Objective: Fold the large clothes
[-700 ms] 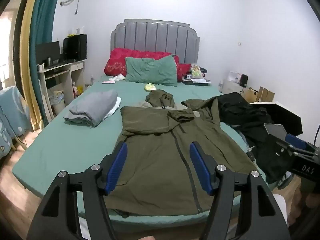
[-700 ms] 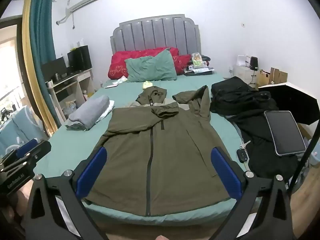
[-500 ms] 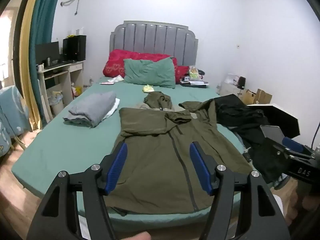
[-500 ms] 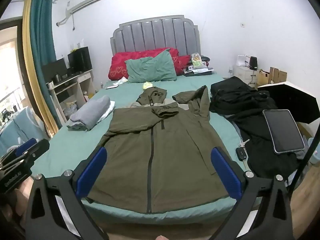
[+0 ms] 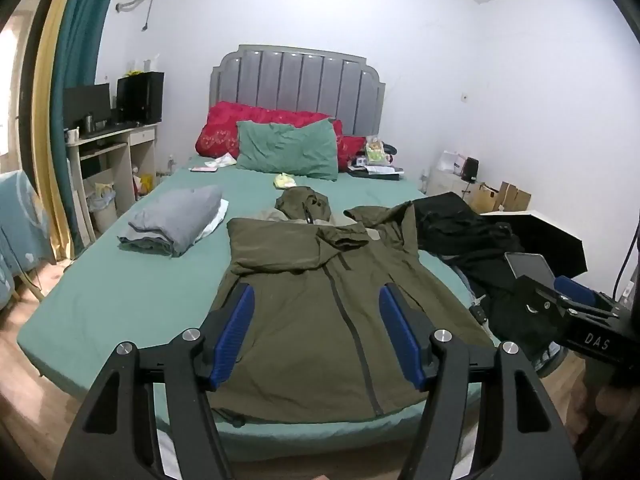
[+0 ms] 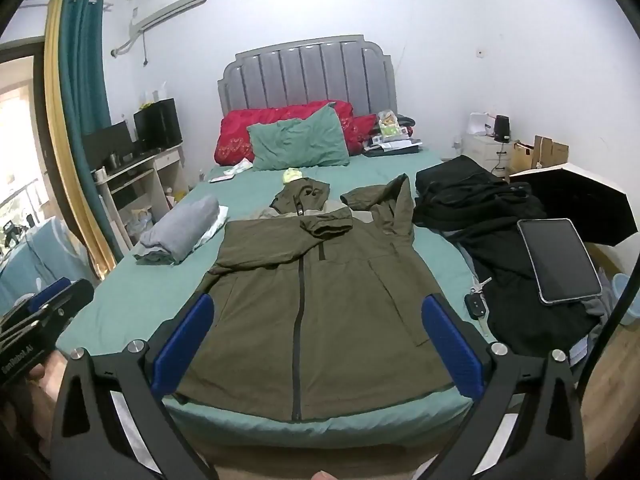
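The olive jacket (image 6: 316, 304) looks soft and limp but fairly bulky, likely a lined shell with some weight, so it should drape and sag from wherever it is pinched rather than hold a crease by itself; the smooth outer cloth may slide over the sheet, which would help dragging a fold but could let a shallow pinch slip. Good places to take hold seem to be the two bottom corners of the hem, or a shoulder seam and the hem on one side, pinching through both layers and keeping clear of the zip, which is stiffer. It lies face up and zipped on the green bed (image 6: 120, 292), hem toward the foot edge nearest the cameras, its hood toward the pillows, one sleeve crossed over the chest and the other bent up toward the black clothes (image 6: 480, 200) beside the jacket. A dark zip runs down its middle and a pale lining shows at the collar. The left gripper (image 5: 316, 336) and the right gripper (image 6: 316, 344) both hover above the jacket's hem with jaws apart and nothing between them, the right set wider.
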